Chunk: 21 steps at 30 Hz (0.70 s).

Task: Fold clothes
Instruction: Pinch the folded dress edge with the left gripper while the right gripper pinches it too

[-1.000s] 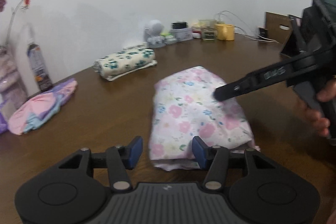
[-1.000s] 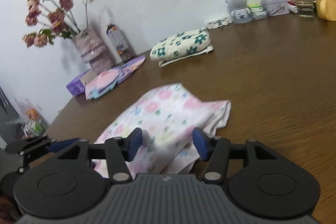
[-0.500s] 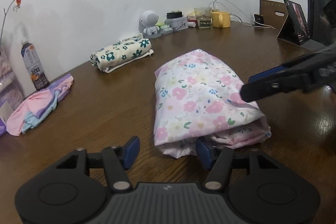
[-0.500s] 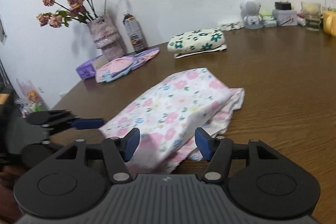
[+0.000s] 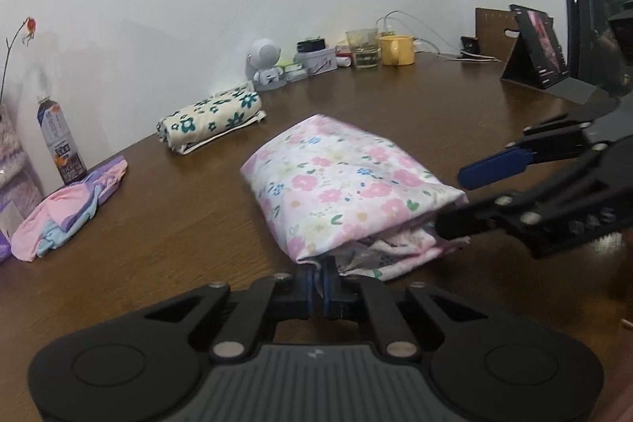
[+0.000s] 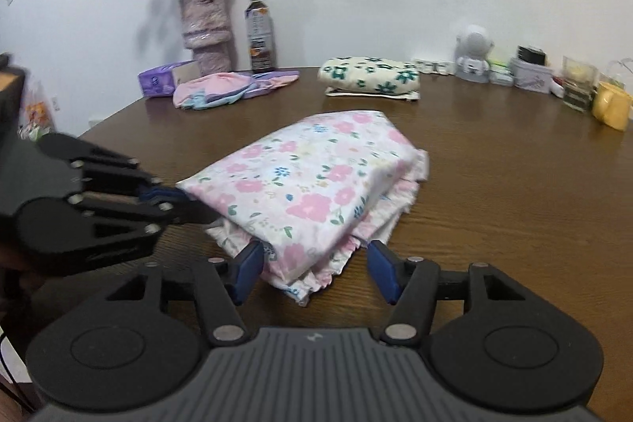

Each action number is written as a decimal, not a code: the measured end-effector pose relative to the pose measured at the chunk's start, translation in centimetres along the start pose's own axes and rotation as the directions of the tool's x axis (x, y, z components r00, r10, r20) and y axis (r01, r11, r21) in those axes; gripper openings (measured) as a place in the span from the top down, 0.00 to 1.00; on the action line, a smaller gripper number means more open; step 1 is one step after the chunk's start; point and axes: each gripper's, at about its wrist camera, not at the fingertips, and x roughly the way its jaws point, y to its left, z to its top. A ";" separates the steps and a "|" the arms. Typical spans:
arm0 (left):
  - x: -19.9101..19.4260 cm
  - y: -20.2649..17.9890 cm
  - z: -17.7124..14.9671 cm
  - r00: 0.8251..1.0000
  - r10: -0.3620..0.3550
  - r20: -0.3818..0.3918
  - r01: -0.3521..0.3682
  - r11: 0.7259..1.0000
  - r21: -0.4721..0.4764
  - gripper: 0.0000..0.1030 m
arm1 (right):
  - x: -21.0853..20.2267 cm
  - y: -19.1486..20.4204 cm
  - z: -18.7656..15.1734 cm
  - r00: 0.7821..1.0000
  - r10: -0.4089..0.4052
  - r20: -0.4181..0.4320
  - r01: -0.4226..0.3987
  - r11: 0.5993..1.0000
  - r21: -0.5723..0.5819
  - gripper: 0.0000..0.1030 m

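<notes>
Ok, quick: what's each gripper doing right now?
Left gripper: shut on a corner of the pink floral garment.
Right gripper: open, fingers either side of the garment's near corner, holding nothing.

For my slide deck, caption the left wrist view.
Left gripper pinches pink floral garment corner; right gripper open alongside.

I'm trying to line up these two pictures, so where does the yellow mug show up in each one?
Left wrist view: the yellow mug stands at the back of the table, upper right of centre.
Right wrist view: the same mug sits at the far right edge.
Shared landmark: the glass jar right beside it.
</notes>
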 end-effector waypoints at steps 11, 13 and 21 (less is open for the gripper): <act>1.0 -0.8 -0.4 0.998 0.052 -0.026 -0.051 0.998 0.040 0.97 | 0.9 -0.3 -0.8 0.999 -0.035 0.013 0.035 0.999 0.034 0.86; 1.2 -1.0 -0.5 0.998 0.056 -0.030 -0.054 0.997 0.056 0.98 | 1.1 -0.7 -0.9 0.999 -0.035 0.010 0.034 0.998 0.060 0.92; 1.6 -1.4 -0.8 0.997 0.070 -0.045 -0.064 0.992 0.106 0.98 | 1.5 -1.6 -1.2 1.000 -0.023 -0.002 0.023 0.993 0.113 0.94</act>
